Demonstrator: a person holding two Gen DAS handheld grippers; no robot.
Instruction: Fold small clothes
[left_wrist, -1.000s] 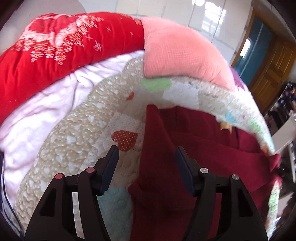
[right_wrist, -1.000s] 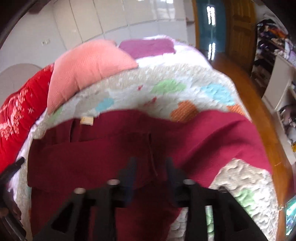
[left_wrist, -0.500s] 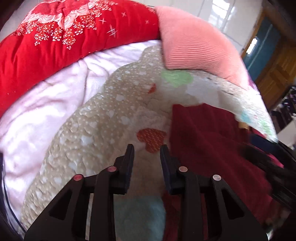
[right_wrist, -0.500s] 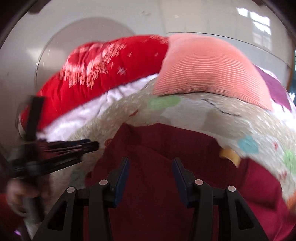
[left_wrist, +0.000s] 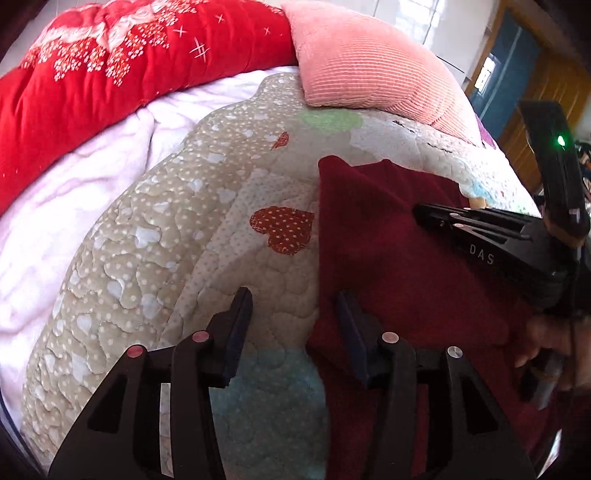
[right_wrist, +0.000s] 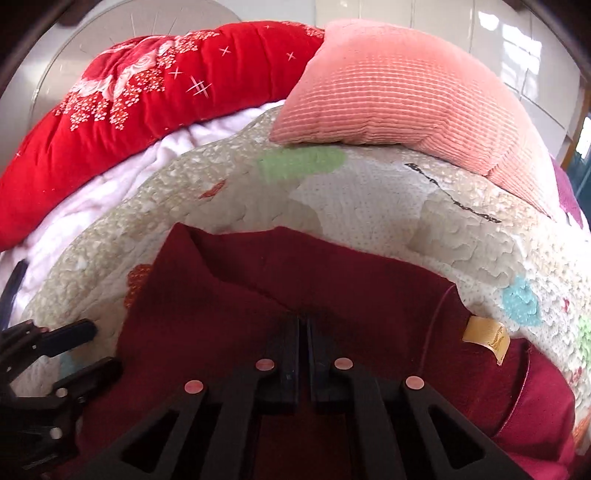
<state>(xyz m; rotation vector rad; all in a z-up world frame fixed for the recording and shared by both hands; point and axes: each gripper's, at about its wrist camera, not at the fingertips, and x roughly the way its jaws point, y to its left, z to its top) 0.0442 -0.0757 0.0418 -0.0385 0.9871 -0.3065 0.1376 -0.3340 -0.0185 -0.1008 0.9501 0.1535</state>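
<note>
Both claws are recorded over a dark red garment (right_wrist: 332, 280) spread on a patchwork quilt (left_wrist: 207, 229). At the lower centre of the left wrist view, the left gripper (left_wrist: 293, 317) is seen with jaws apart, straddling the garment's left edge: one finger over quilt, the other over cloth, nothing held. In the right wrist view the right gripper (right_wrist: 303, 339) is seen at the lower centre with jaws drawn together, only a thin slit left; whether a layer of cloth is pinched there cannot be told. A flap is seen laid diagonally across the garment, its crease running from upper left toward the centre, so a fold is judged partly made. The tan label (right_wrist: 487, 338) is exposed at right. The closed pose is judged suited to pressing the fold flat, the open left to taking the edge next. A pink pillow (right_wrist: 406, 92) and red blanket (right_wrist: 147, 96) lie along the top of the frame, well apart from the work.
</note>
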